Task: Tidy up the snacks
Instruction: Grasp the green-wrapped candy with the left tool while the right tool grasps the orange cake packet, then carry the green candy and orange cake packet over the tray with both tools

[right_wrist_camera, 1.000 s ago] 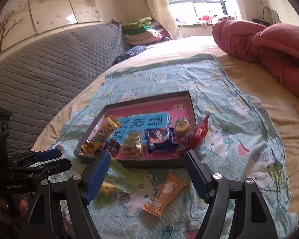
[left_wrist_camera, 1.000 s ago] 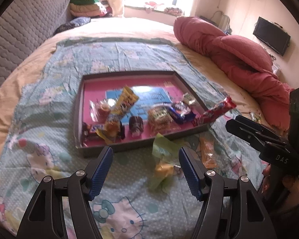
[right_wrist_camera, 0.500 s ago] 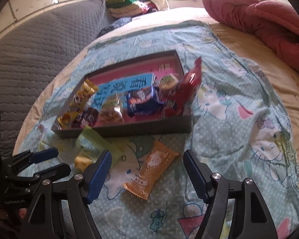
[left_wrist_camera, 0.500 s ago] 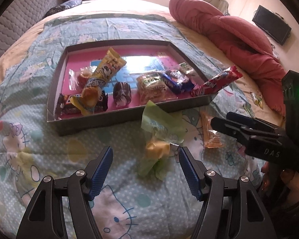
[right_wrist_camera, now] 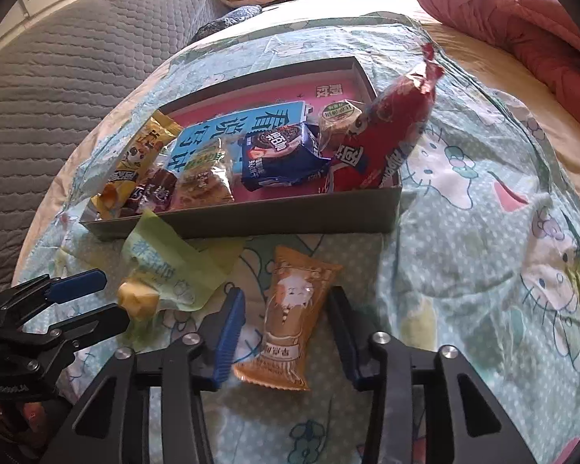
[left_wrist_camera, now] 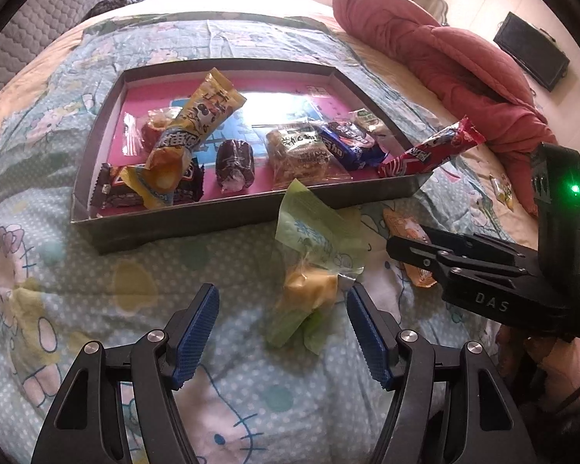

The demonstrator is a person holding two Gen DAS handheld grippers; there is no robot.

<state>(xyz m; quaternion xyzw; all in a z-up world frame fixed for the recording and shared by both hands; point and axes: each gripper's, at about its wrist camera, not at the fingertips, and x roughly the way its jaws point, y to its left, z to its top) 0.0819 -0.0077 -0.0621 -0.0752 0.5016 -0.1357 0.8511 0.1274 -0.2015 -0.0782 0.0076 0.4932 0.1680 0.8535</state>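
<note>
Right gripper jaws have just been closing around the orange packet, not gripping – left gripper gapes over the green packet – both beside the tray wall

one shallow grey box with a pink floor, centre of the left wrist frame. inside or leaning on it, eight wrapped snacks: one yellow packet, one dark bar, one clear-wrapped sweet, one small dark roll, one clear bag of brown pieces, one blue packet, one small green-labelled round, one red packet. below the box, two loose snacks: one green, one orange. two grippers: left, right.
</note>
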